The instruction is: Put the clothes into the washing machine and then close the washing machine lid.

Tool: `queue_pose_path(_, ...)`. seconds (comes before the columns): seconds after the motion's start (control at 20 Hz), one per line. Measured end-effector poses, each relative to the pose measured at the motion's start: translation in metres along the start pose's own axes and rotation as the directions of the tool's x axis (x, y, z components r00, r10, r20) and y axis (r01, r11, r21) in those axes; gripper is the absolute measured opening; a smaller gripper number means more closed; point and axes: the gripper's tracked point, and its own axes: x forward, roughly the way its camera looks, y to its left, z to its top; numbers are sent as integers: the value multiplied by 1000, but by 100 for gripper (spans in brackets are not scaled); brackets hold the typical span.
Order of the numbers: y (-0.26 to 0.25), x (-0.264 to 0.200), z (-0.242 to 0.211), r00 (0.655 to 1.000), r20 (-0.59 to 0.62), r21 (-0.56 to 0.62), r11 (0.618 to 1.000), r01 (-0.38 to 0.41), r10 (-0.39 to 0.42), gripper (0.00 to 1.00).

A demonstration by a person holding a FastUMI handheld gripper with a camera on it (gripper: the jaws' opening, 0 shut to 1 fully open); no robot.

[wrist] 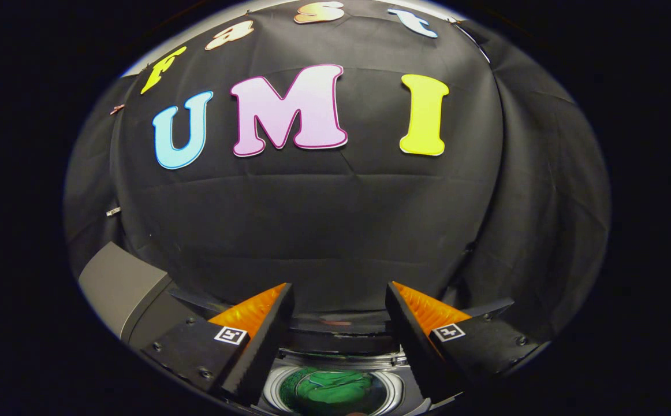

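Observation:
My gripper point(338, 292) is open, its two fingers spread wide with nothing between them. It hangs above the washing machine point(335, 341). Below and between the fingers I look down into the round drum opening point(278, 384), where a green piece of clothing point(330, 390) lies crumpled inside. The machine's dark back panel point(335, 323) runs just ahead of the fingertips. The lid cannot be made out as shut over the drum.
A grey box-like part point(119, 286) stands to the left of the left finger, beside the machine. The black cloth wall point(324, 231) rises close behind the machine and folds round on the right.

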Motion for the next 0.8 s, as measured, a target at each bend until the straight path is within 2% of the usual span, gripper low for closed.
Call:
queue_pose_path(0.35, 2, -39, -21, 1000, 8, -3, 1000, 25, -25, 100)
queue_pose_path(0.8, 5, -61, -52, 1000, -20, 4, 1000, 5, -5, 100)
